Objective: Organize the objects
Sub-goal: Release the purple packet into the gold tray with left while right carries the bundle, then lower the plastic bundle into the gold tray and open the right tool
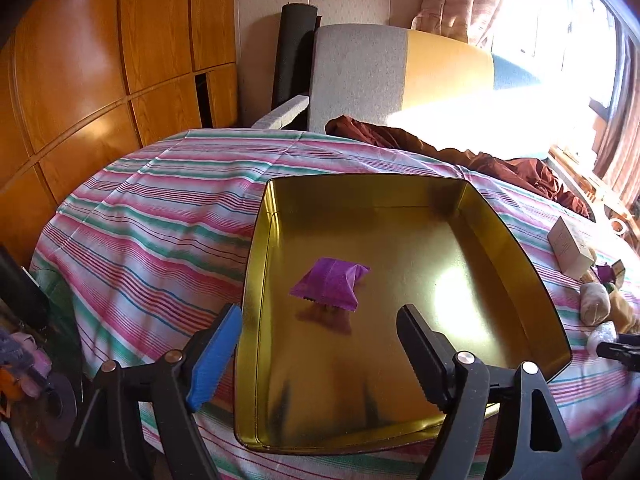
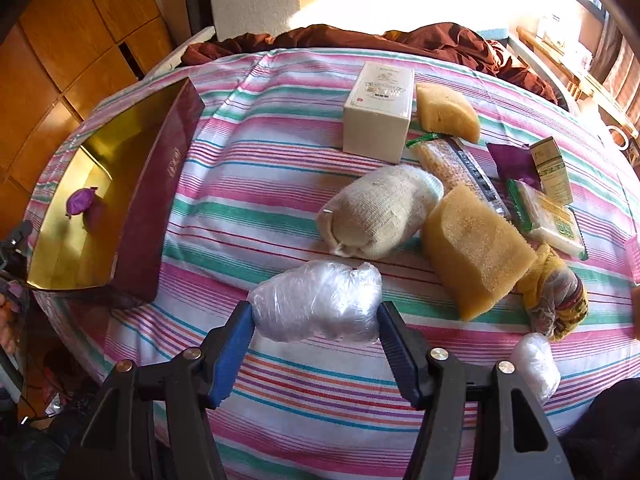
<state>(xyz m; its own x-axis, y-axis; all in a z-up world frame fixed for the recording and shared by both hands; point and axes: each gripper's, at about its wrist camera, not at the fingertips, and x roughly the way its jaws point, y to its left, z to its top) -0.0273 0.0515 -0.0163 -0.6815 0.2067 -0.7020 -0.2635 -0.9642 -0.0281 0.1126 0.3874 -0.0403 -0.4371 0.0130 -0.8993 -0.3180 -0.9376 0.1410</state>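
Left wrist view looks down into a gold-lined tin (image 1: 500,216) on the striped cloth (image 1: 152,216); a single purple packet (image 1: 328,284) lies in it, left of centre, touching no wall. The left gripper (image 1: 320,340) hangs over the tin's near edge, jaws spread wide, holding nothing.

Right wrist view shows the right gripper (image 2: 316,320) with both pads against a crumpled plastic bundle (image 2: 316,306), pinching it just above the cloth. The tin, maroon outside, sits to the left. Beyond the bundle lie a knitted roll (image 2: 376,216), two sponges (image 2: 476,248), a white box (image 2: 378,116), several small packets (image 2: 552,220) and a second plastic wad (image 2: 536,364). A brown blanket (image 2: 420,40), a chair (image 1: 360,76) and wooden cabinets (image 1: 80,80) stand behind, with sun through the window (image 1: 560,40).
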